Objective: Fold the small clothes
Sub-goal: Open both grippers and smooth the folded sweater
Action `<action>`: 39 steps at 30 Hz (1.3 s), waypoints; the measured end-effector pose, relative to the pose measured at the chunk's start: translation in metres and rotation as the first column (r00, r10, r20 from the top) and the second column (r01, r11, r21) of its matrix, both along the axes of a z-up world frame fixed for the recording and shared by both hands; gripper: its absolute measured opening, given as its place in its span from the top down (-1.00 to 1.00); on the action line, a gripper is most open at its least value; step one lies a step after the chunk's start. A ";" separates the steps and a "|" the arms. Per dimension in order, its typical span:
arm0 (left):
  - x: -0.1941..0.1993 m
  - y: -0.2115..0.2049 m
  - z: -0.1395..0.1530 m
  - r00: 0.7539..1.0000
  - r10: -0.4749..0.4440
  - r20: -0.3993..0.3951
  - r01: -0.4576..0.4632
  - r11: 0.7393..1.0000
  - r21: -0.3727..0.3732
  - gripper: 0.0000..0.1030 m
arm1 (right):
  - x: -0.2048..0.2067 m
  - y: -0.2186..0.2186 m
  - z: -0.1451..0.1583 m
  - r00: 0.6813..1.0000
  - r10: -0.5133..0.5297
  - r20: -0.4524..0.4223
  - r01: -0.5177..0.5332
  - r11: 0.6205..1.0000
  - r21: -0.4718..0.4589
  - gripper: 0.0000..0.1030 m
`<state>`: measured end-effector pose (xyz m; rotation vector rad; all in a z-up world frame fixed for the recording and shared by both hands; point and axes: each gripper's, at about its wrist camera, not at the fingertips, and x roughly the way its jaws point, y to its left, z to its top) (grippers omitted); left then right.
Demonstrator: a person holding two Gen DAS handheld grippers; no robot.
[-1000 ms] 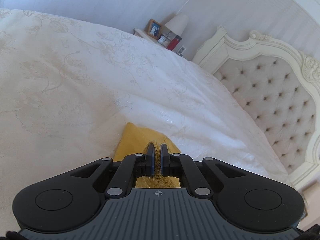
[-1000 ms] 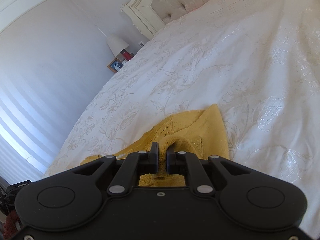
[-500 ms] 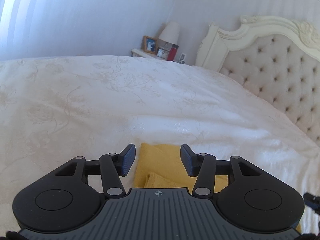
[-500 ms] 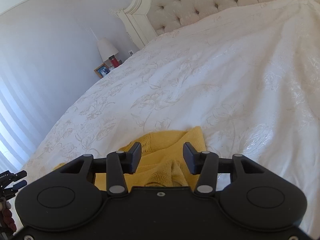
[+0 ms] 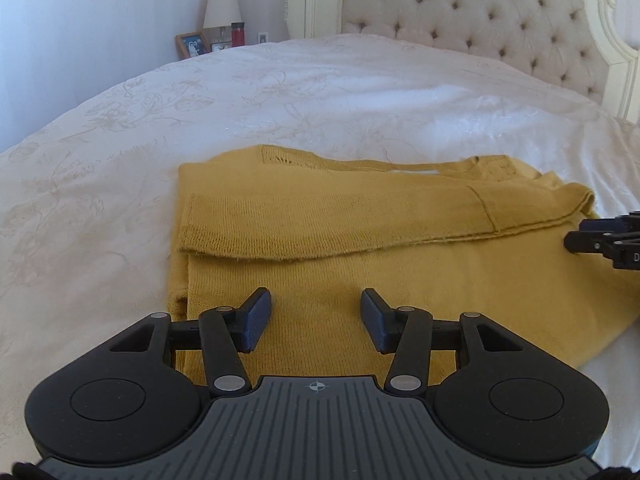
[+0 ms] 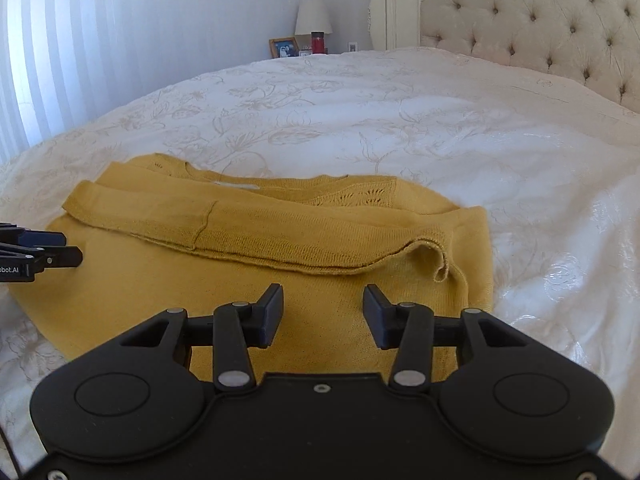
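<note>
A mustard yellow knit sweater (image 5: 360,248) lies folded on the white bedspread, its sleeves laid across the body in a band. It also shows in the right wrist view (image 6: 240,248). My left gripper (image 5: 316,316) is open and empty, hovering over the sweater's near left part. My right gripper (image 6: 322,312) is open and empty over the near right part. The right gripper shows at the right edge of the left wrist view (image 5: 604,242); the left gripper shows at the left edge of the right wrist view (image 6: 36,258).
The white embroidered bedspread (image 5: 320,92) spreads all around the sweater. A tufted cream headboard (image 5: 500,12) stands at the far end. A bedside table holds a lamp (image 5: 221,8), a photo frame (image 5: 192,45) and a red bottle (image 5: 238,34).
Both grippers were shut on the yellow sweater a second ago. They opened, let go of it and pulled back and up, so the whole folded sweater now shows.
</note>
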<state>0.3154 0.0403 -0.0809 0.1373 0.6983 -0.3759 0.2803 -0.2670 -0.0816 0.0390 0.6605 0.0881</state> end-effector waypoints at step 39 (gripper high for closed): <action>-0.011 0.006 -0.009 0.996 0.056 -0.067 -0.057 0.998 -0.014 -0.07 | -0.025 -0.060 -0.017 0.986 -0.148 -0.082 0.155 0.985 0.074 -0.09</action>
